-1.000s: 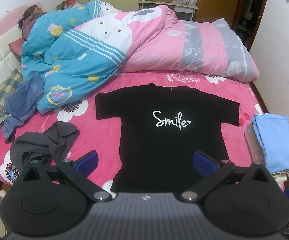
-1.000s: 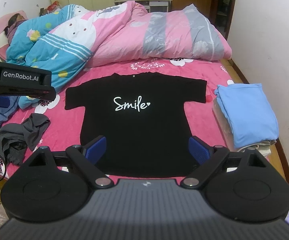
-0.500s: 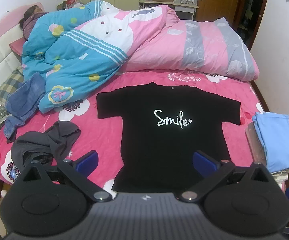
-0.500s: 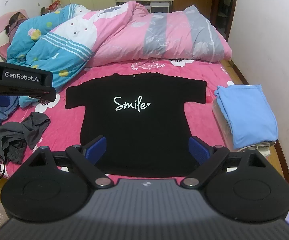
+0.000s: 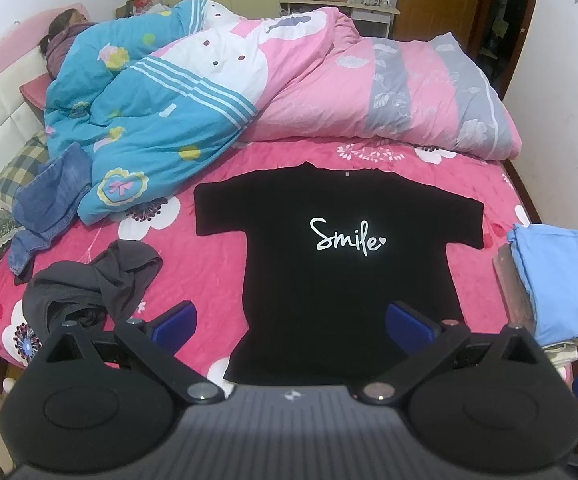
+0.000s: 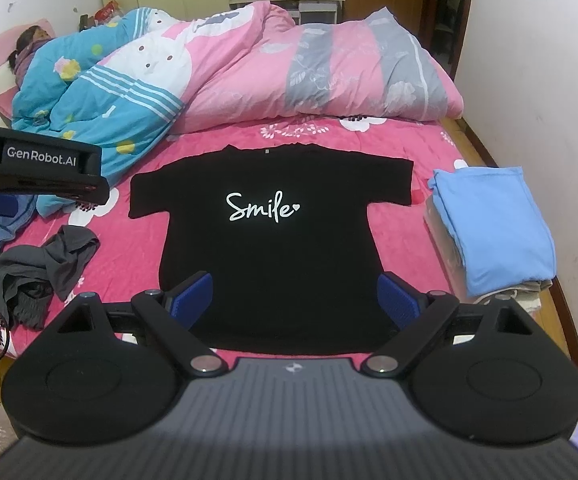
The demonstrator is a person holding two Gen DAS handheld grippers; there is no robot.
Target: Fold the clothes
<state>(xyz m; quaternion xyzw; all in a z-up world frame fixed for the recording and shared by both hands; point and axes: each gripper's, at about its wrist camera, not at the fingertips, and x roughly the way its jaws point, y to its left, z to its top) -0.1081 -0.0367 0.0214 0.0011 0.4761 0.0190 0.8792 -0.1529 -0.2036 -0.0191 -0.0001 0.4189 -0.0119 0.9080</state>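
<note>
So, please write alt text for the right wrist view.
A black T-shirt printed "Smile" lies flat on a pink floral bed, beyond the open right hand-held gripper. Folded blue clothes sit to its right.

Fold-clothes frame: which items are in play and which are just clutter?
In play:
black Smile T-shirt, spread flat
crumpled grey garment
folded blue garment
left gripper, right gripper, jaws open

Clutter:
pink duvet
blue quilt
denim

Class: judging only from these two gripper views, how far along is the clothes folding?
Done: a light blue garment lies folded at the bed's right edge. In hand: nothing; left gripper and right gripper hover open over the flat black T-shirt. Left: that shirt and the crumpled grey garment.
</note>
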